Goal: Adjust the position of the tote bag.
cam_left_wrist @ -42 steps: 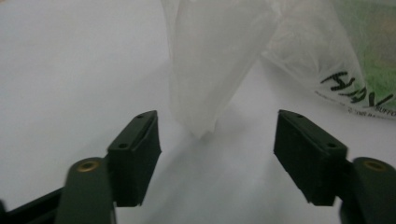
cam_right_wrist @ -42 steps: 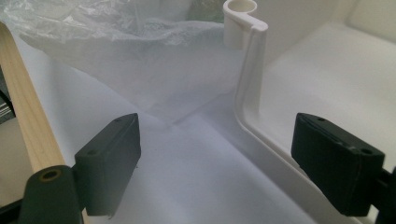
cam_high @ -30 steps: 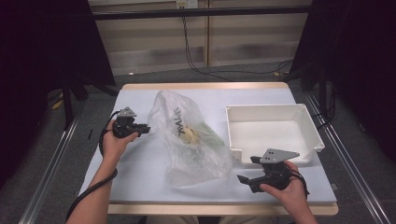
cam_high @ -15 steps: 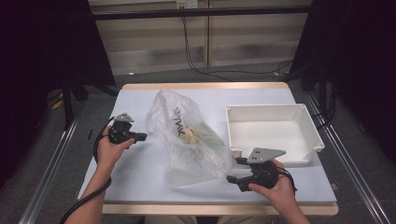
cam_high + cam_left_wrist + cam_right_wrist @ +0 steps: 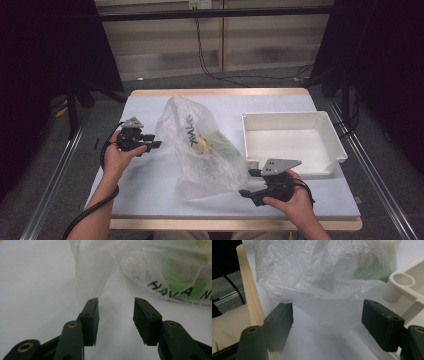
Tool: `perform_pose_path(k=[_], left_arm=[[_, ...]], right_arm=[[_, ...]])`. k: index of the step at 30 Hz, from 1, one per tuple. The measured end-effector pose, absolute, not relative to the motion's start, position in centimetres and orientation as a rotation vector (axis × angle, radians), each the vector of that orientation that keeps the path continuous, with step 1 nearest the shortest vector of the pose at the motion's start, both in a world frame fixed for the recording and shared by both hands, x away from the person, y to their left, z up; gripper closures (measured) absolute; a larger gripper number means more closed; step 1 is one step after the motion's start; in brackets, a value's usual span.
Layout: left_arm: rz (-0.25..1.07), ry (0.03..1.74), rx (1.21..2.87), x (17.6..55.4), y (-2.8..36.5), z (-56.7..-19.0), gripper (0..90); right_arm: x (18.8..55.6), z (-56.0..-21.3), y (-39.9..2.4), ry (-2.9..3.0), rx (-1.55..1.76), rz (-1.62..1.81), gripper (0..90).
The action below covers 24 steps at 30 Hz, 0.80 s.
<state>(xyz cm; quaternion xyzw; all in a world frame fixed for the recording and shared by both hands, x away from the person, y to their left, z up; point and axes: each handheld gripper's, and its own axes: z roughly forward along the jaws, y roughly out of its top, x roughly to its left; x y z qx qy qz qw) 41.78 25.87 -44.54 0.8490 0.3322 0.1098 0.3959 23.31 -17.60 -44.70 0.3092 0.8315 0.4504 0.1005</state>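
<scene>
On the middle of the table (image 5: 150,200) a clear plastic bag (image 5: 202,150) with yellow and green contents is laid, still closed around them. Near the right edge an empty white tray (image 5: 295,137) is placed. The left gripper (image 5: 150,146) is held just beside the bag's left side; its jaws have just been opening and nothing is held between them. The right gripper (image 5: 247,182) is kept wide open at the bag's near corner, gripping nothing. It is judged that emptying remains to be done.
</scene>
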Motion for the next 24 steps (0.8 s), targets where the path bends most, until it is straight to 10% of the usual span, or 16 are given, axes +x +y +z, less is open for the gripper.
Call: perform_pose_path(k=[5, 9, 16, 24], left_arm=[[0.305, 0.921, 2.128, 43.6, 25.7, -44.5, 52.9], [0.212, 0.945, 2.101, 43.9, 25.8, -45.0, 85.5], [0.121, 0.991, 2.140, 42.5, 26.4, -44.8, 90.0], [0.079, 1.016, 2.143, 39.9, 27.5, -44.4, 90.0]], right_arm=[[23.4, -44.6, -17.6, 2.459, 0.904, 1.320, 25.5], [23.4, -44.2, -17.3, 2.449, 0.895, 1.323, 25.7], [23.7, -43.9, -17.0, 2.434, 0.879, 1.280, 27.7], [24.2, -43.5, -16.8, 2.397, 0.849, 1.278, 60.0]])
